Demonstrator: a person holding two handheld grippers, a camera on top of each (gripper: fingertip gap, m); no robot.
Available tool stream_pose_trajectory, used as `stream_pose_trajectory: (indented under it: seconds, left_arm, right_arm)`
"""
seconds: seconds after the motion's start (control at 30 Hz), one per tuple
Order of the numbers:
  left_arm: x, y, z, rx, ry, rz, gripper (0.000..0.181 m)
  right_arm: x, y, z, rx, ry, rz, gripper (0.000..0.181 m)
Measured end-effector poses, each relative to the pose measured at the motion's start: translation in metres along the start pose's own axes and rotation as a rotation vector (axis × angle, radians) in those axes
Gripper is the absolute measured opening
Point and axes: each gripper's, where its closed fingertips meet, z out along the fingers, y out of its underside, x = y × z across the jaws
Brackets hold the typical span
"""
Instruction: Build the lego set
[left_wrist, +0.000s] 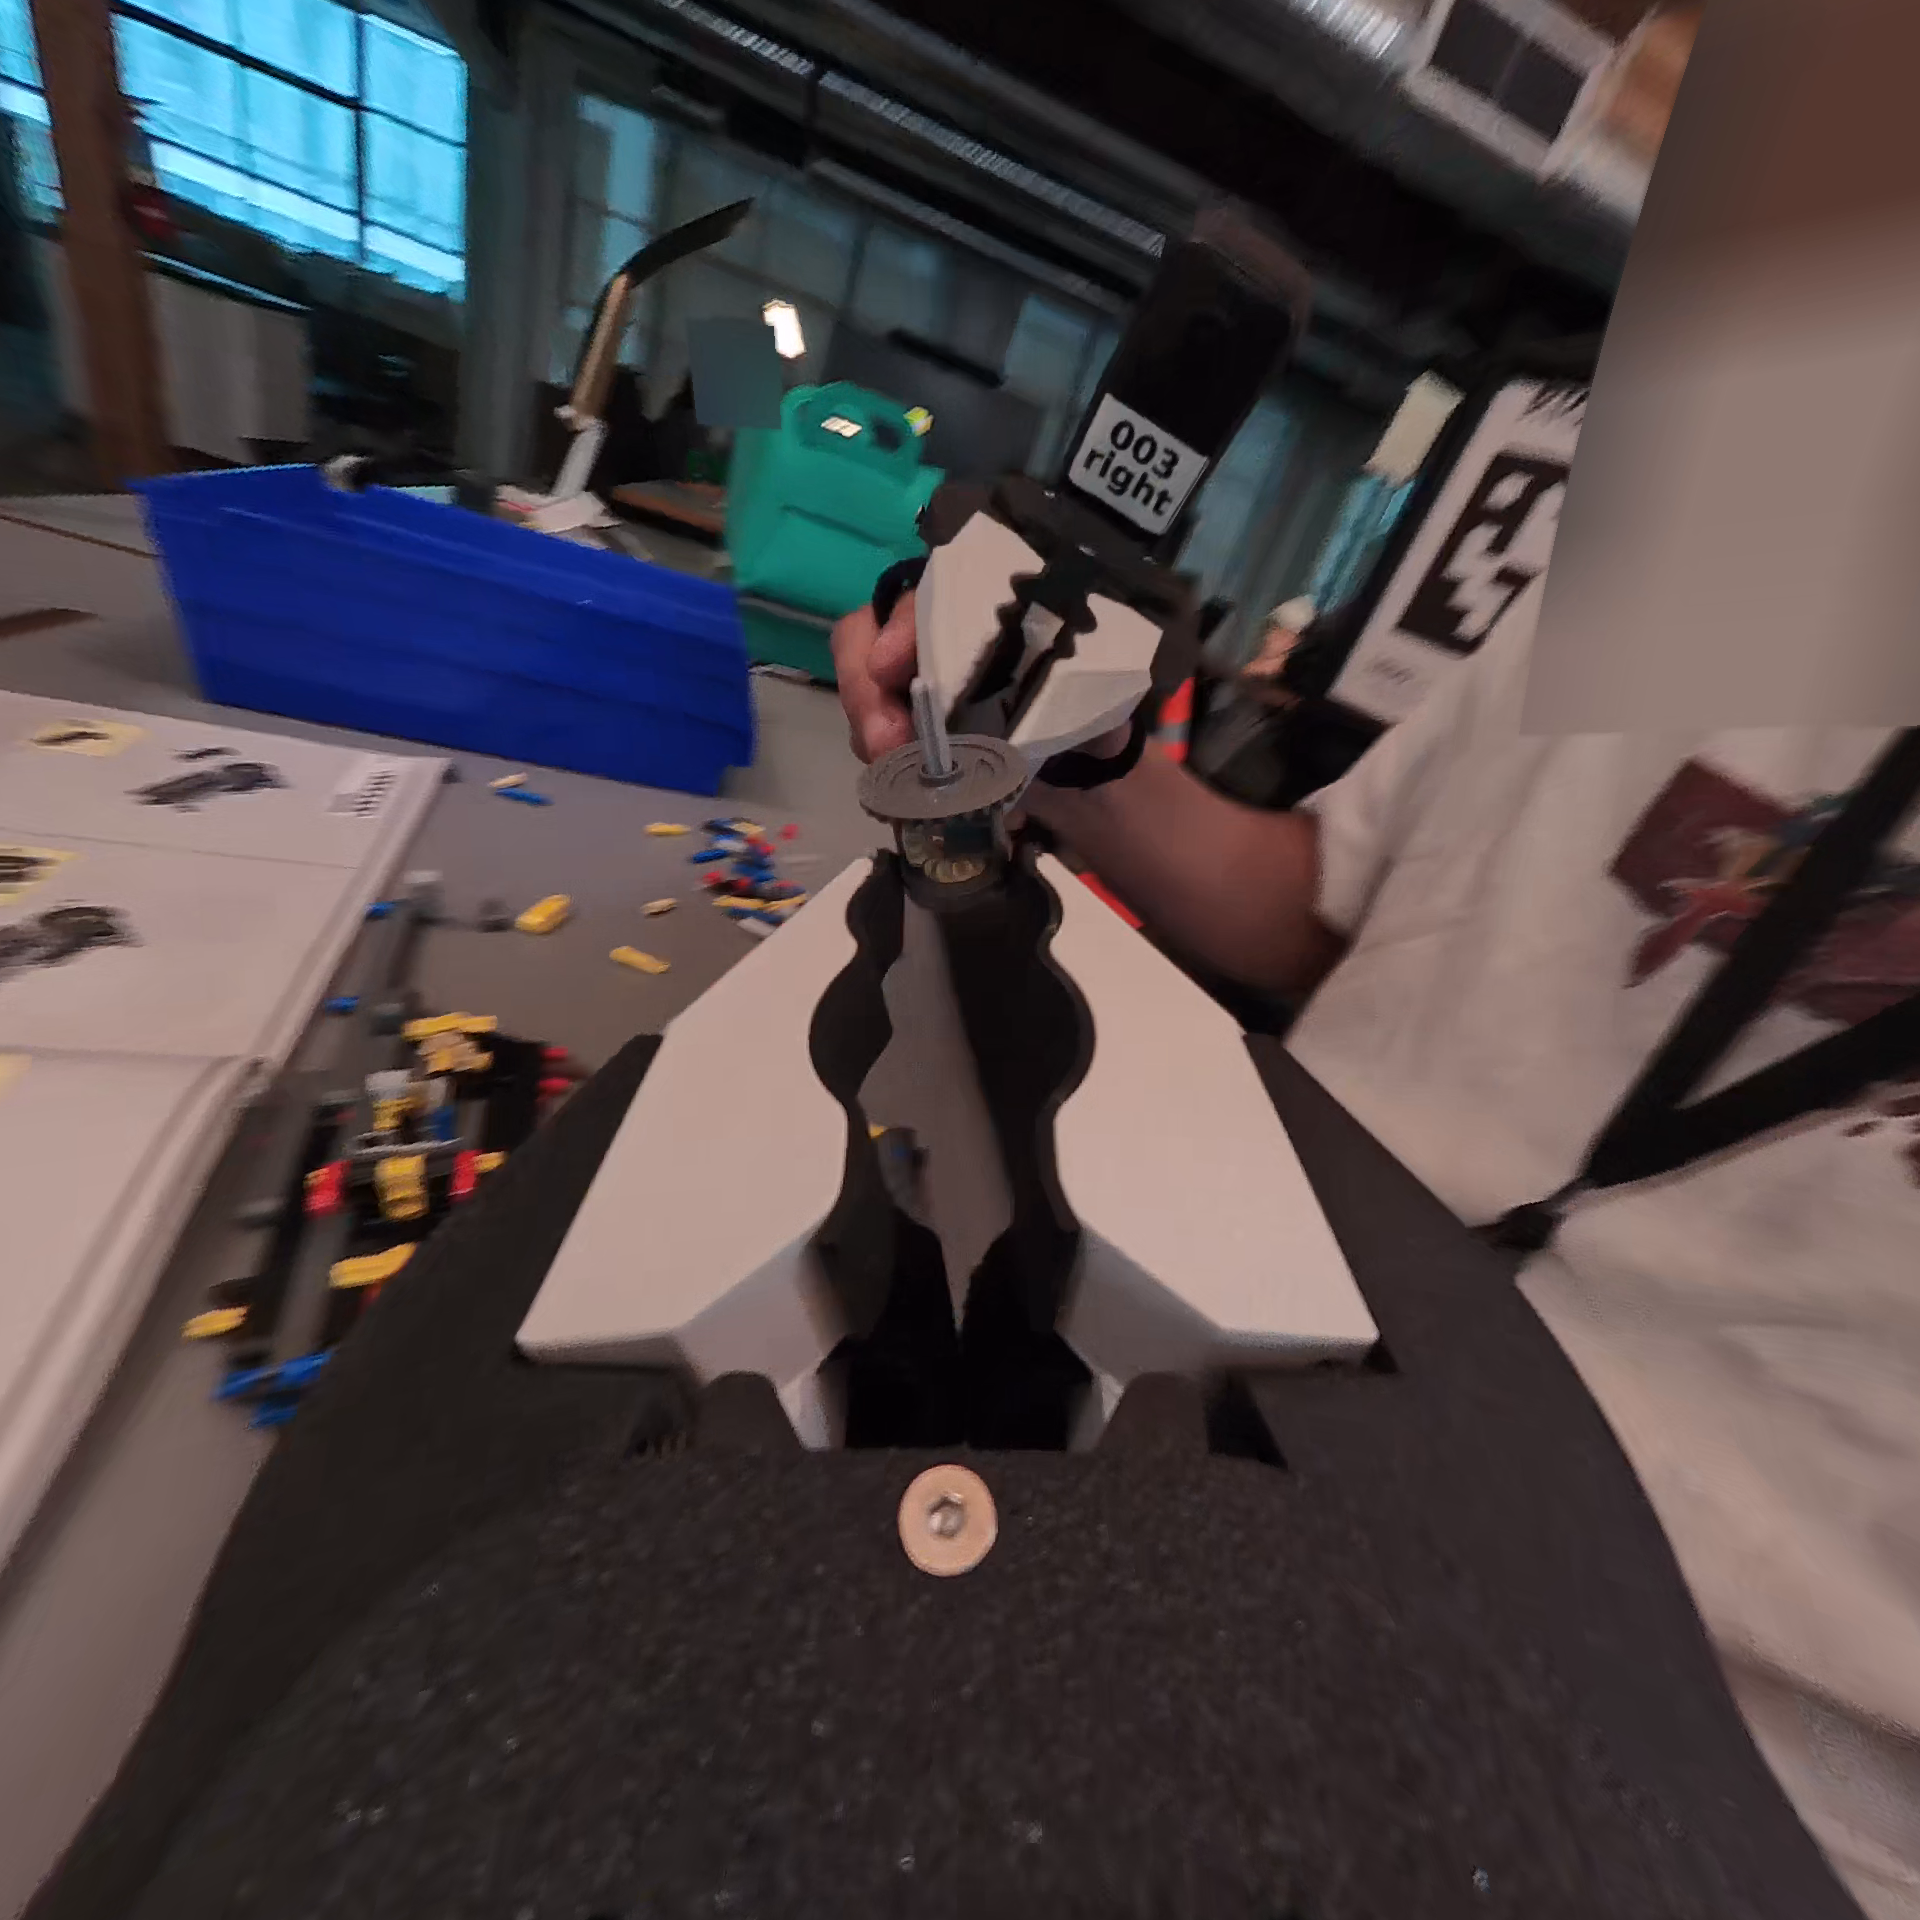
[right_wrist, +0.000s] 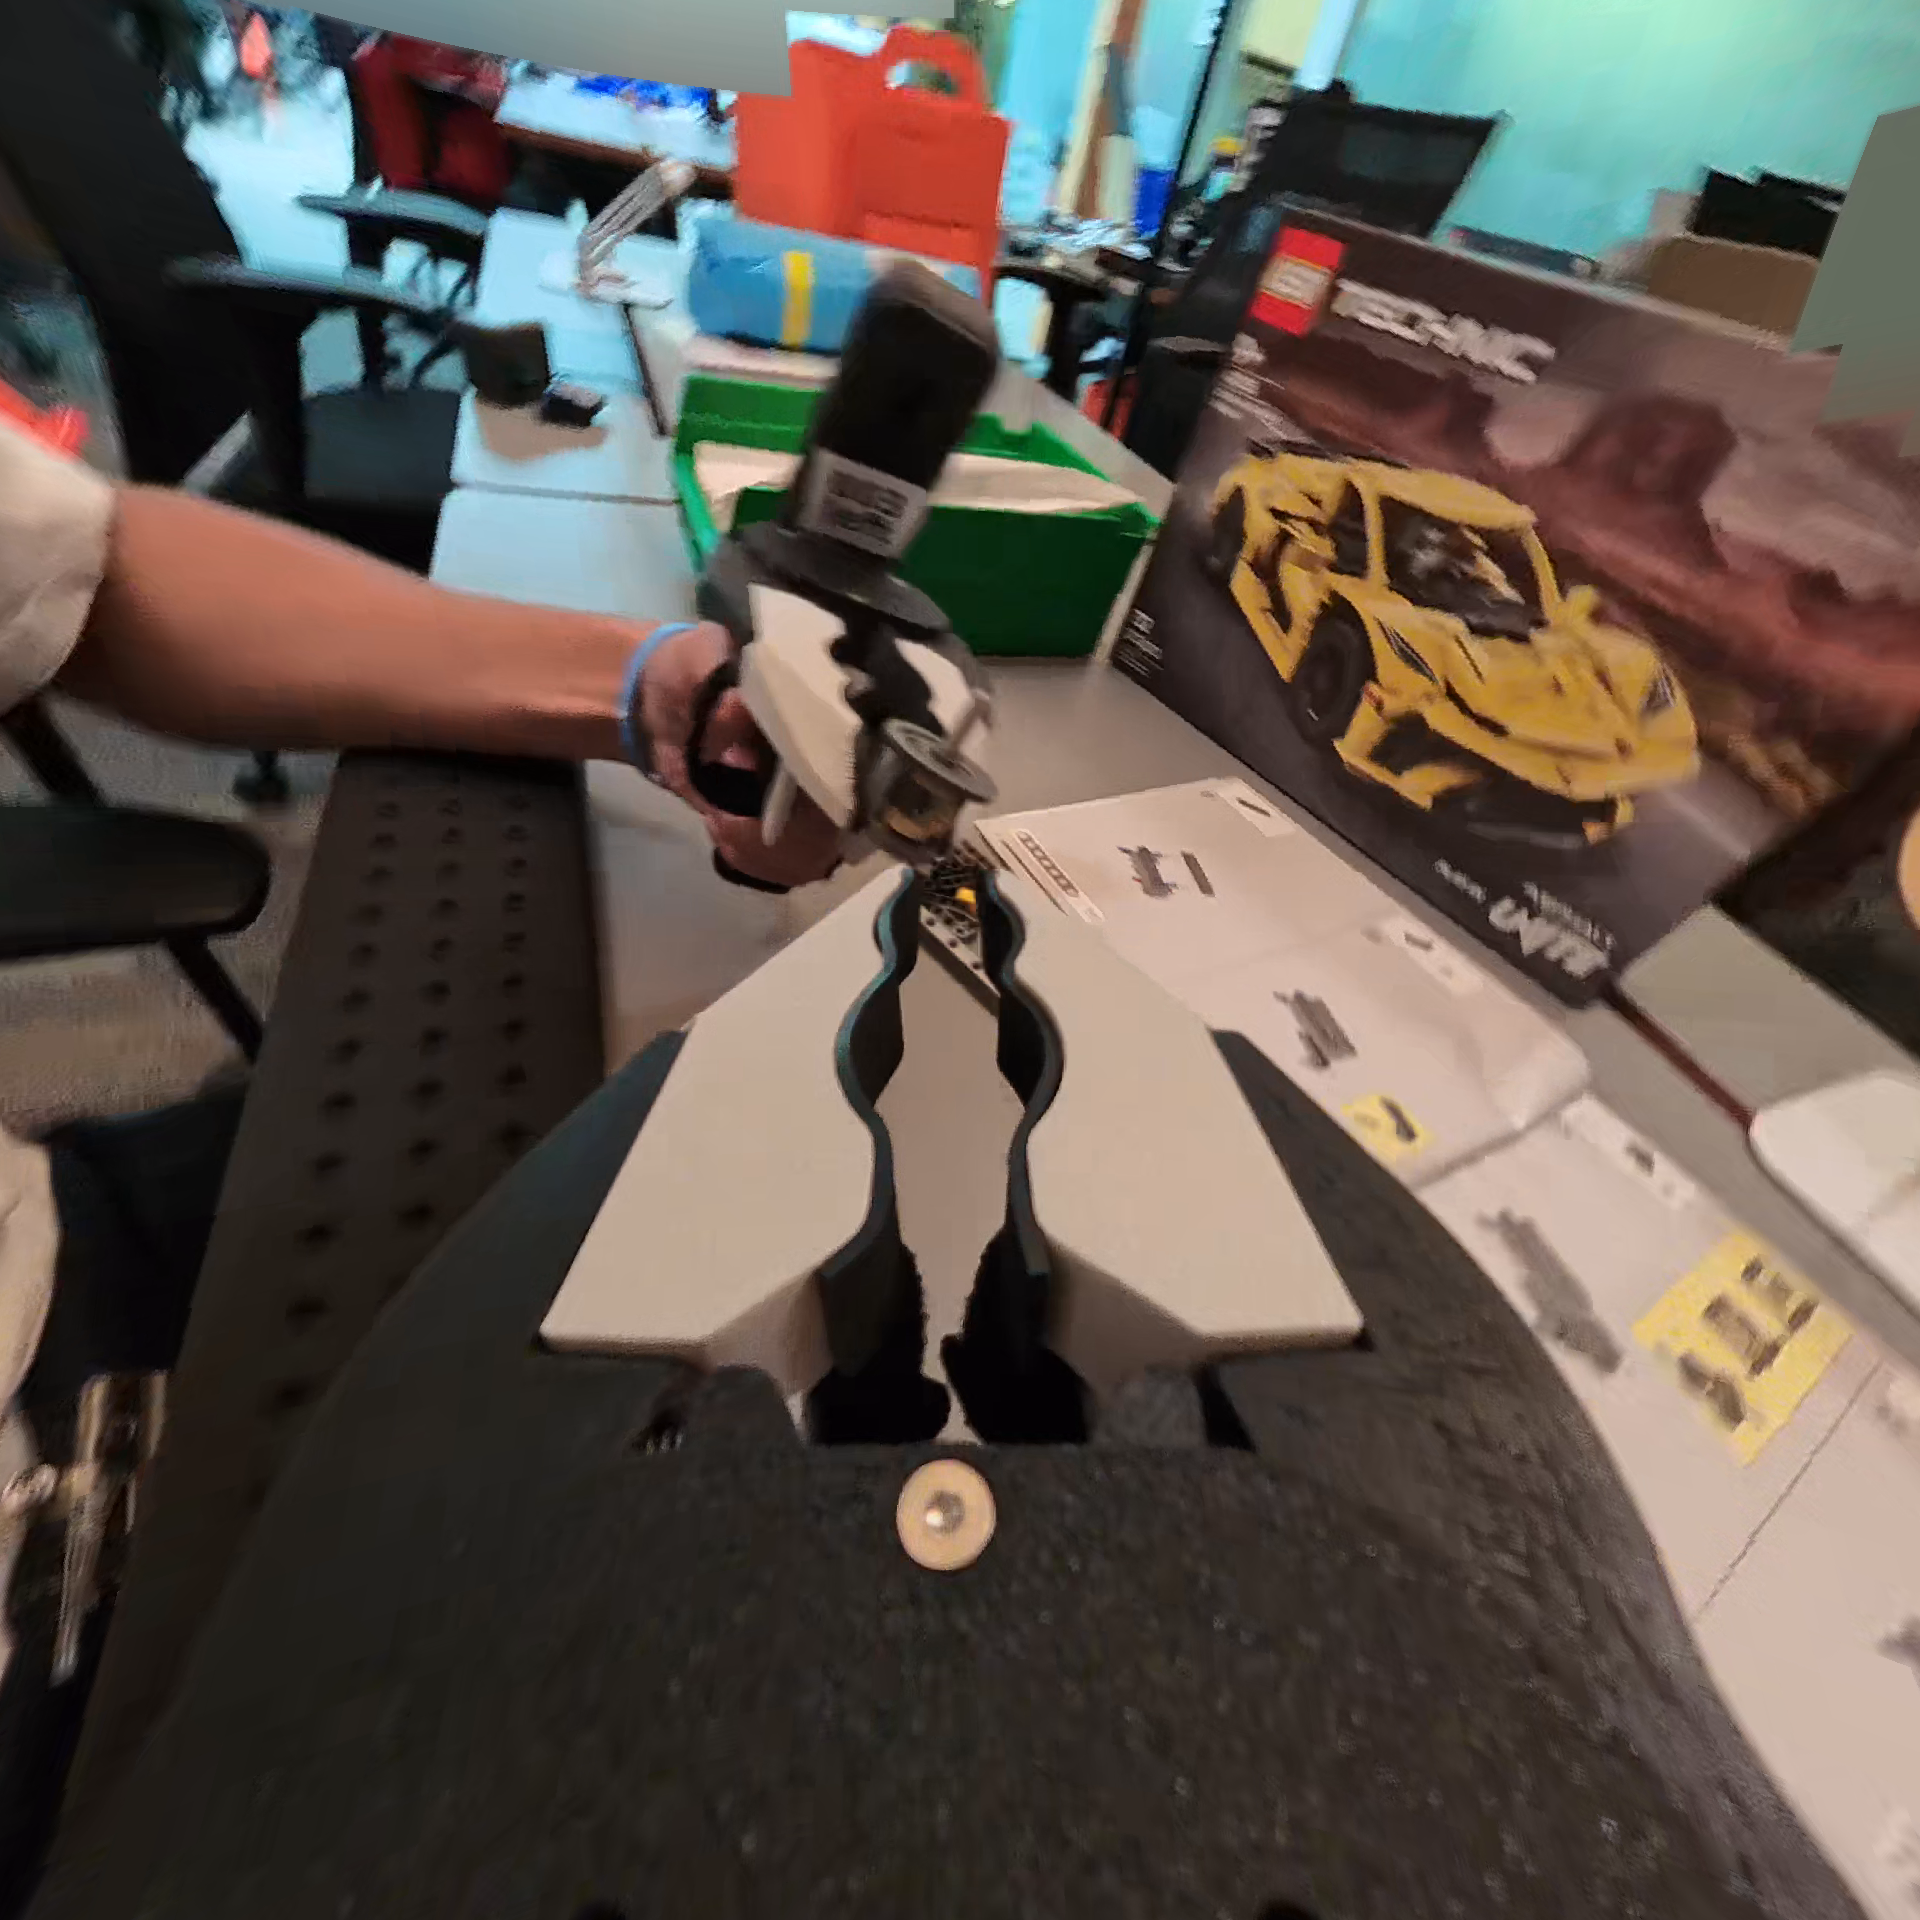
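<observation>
While the left tongs (left_wrist: 951, 883) clamp a grey gear assembly (left_wrist: 940, 795) held in the air above the tabletop (left_wrist: 582, 852), the right tongs (right_wrist: 951, 899) close on its far end, so both grip it. Likely step: seating the axle (left_wrist: 925, 727); next needs steady aligned pressure. Blue bin (left_wrist: 447, 623) contents unseen; green bin (right_wrist: 997, 561) holds white paper or bags.

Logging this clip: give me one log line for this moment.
left claw: shut on gear assembly | right claw: shut on black piece | both held above table | loose bricks below
</observation>
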Motion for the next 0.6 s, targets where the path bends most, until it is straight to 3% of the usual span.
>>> stream_pose_trajectory:
  seconds: [0.2, 0.33, 0.47, 0.6]
  left_arm:
    - [-0.012, -0.003, -0.005, 0.016, -0.065, 0.007, 0.019]
    - [-0.029, 0.0, -0.009, -0.008, -0.184, 0.063, 0.019]
    - [-0.032, 0.002, -0.009, -0.012, -0.206, 0.053, 0.019]
    - [-0.037, 0.001, -0.011, -0.002, -0.217, 0.029, 0.019]
  right_arm:
    - [0.032, 0.062, -0.008, -0.069, 0.181, 0.255, 0.025]
    - [0.021, 0.1, -0.033, -0.265, 0.092, 0.373, 0.032]
    - [-0.006, 0.129, -0.055, -0.421, -0.03, 0.344, 0.033]
    - [0.002, 0.147, -0.051, -0.516, -0.01, 0.236, 0.029]
